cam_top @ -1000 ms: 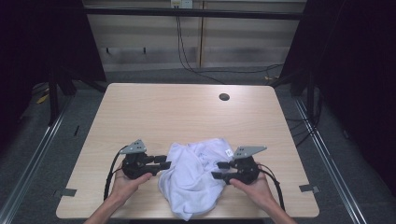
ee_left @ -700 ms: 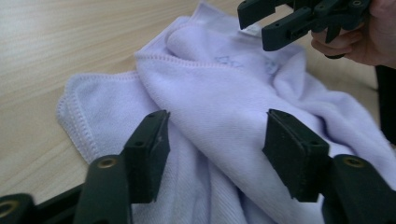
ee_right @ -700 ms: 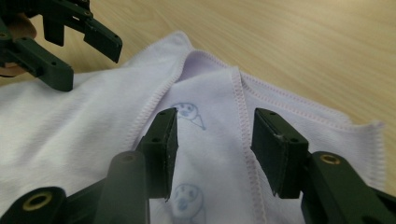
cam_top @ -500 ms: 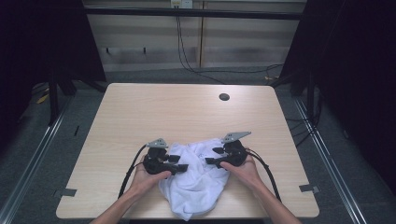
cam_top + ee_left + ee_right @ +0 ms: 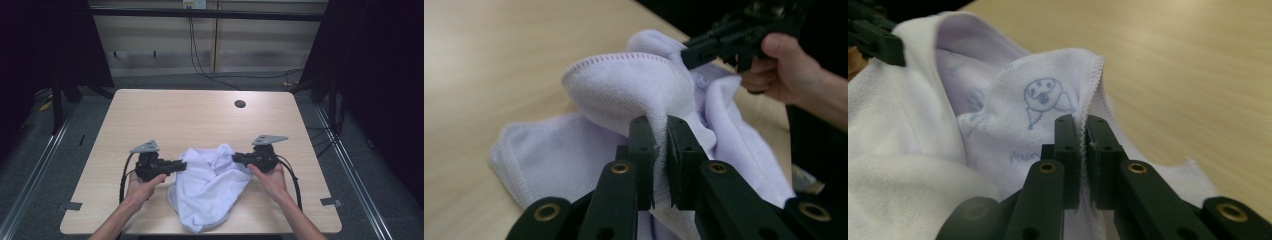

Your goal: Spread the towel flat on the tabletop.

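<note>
A crumpled white towel lies on the near half of the tabletop, between the 2 hands, with its lower part reaching toward the near edge. The left gripper is clenched on the towel's left side; in the left gripper view a hemmed fold of the cloth is pinched between the 2 black jaws, which have just been closing on it. The right gripper is likewise clenched on the towel's right side; in the right gripper view a stitched edge beside a small printed figure is seen caught between its jaws, which have also just been closing. The step in hand is judged to be a 2-point pick-up for spreading or folding. For it to be done well, both grips should be kept firm and the 2 grippers raised together, level with each other, so that the cloth is not dragged from either pinch. The grippers should then be drawn apart evenly until the held edge is taut, without a jerk. It cannot be told whether true corners are held, so the hang of the cloth should be checked once it is lifted. A small dark hole in the far tabletop is well apart and need not be minded.
</note>
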